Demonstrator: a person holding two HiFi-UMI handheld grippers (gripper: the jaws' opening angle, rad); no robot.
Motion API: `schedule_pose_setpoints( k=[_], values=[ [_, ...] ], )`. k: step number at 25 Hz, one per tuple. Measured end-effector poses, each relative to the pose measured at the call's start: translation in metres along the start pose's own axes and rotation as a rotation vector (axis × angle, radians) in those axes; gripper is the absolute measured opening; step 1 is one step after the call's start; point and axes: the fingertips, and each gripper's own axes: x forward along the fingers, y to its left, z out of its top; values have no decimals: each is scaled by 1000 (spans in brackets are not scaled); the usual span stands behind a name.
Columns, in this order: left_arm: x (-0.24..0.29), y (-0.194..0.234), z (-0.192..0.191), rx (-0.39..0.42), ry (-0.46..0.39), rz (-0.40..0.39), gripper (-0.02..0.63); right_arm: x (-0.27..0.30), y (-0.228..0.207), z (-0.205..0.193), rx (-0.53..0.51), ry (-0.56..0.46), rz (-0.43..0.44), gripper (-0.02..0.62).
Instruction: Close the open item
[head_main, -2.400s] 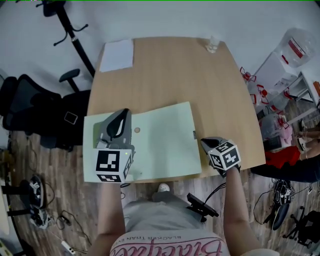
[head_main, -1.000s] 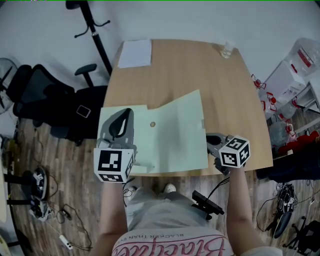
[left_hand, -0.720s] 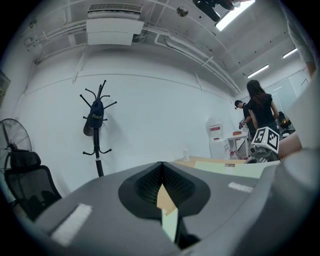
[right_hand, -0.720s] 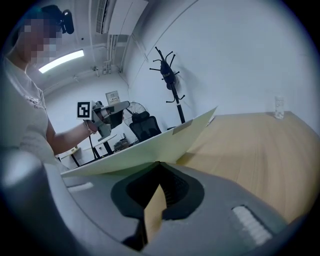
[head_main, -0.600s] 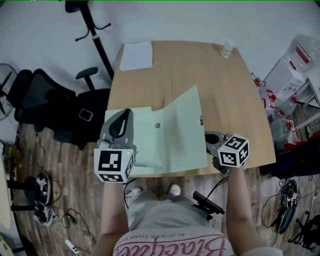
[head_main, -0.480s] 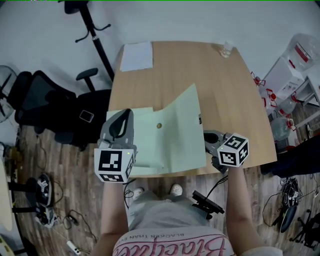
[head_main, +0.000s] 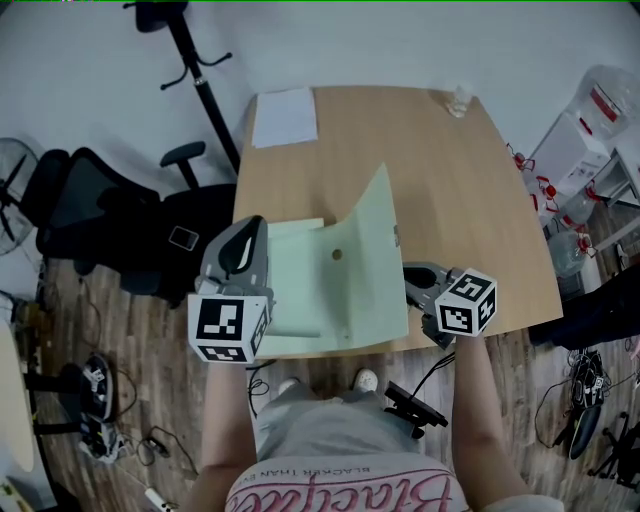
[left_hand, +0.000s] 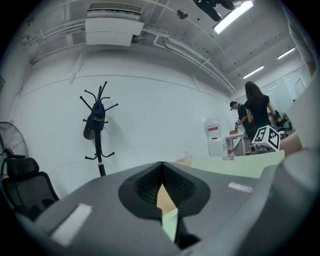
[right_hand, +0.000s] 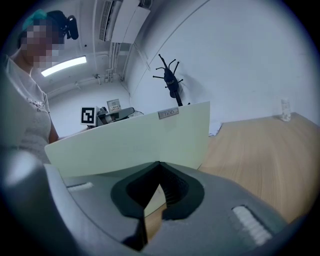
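- One wooden table lies under and ahead of both pairs of jaws.
- One pale green folder lies open between the two grippers. Its right cover stands raised, rising just ahead and to the left of the right jaws. Its left flap lies flat beneath the left jaws.
- Two grippers:
  - The left gripper has its jaws pressed together at the tips, and the green flap shows in the gap below them.
  - The right gripper pinches the raised cover's edge.
- One white sheet of paper lies well ahead of the left jaws.
- One small clear bottle stands far ahead of the right jaws.
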Motion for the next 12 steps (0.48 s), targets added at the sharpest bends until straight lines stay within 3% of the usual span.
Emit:
schedule_pose_setpoints(
  k=[12],
  values=[
    [-13,28,-1,-13,-9,-1,15,24,19,15,11,-18,0,5]
  ],
)
